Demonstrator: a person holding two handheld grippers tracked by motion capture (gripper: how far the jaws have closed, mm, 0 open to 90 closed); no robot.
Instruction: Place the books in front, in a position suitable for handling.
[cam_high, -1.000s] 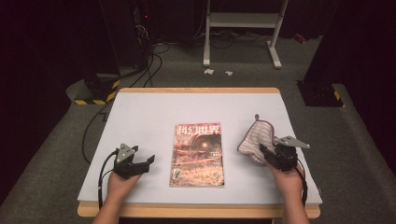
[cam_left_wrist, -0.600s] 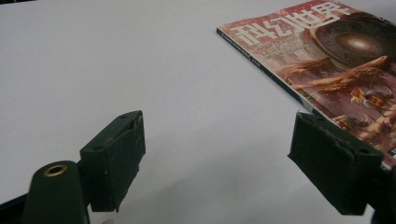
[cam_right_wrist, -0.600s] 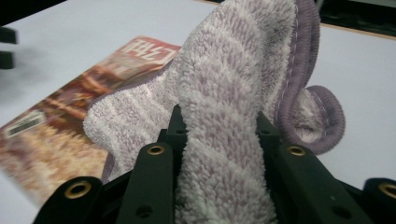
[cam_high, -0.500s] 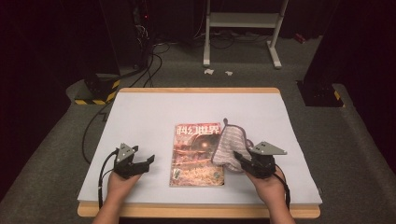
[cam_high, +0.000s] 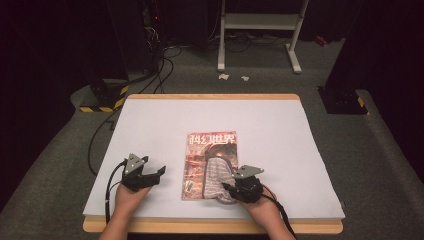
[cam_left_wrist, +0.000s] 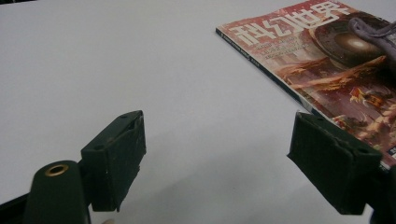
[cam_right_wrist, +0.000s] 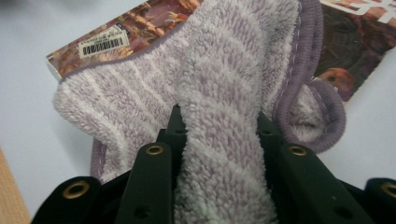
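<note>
R gripper (cam_high: 231, 188) pinches the fuzzy purple cloth (cam_high: 218, 177) tight & has slid it from the bare table (cam_high: 280, 150) onto the magazine (cam_high: 210, 162); wiping the cover looks under way. L gripper (cam_high: 159, 172) waits wide, holding nothing.

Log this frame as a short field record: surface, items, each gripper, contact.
surface: white table
items: magazine, cover up; striped purple cloth
cloth position: lying across the magazine's lower right part, reaching onto the table
right gripper: shut on a fold of the cloth
left gripper: open, nothing between the jaws, resting left of the magazine
contact: cloth touches magazine; left gripper apart from both
</note>
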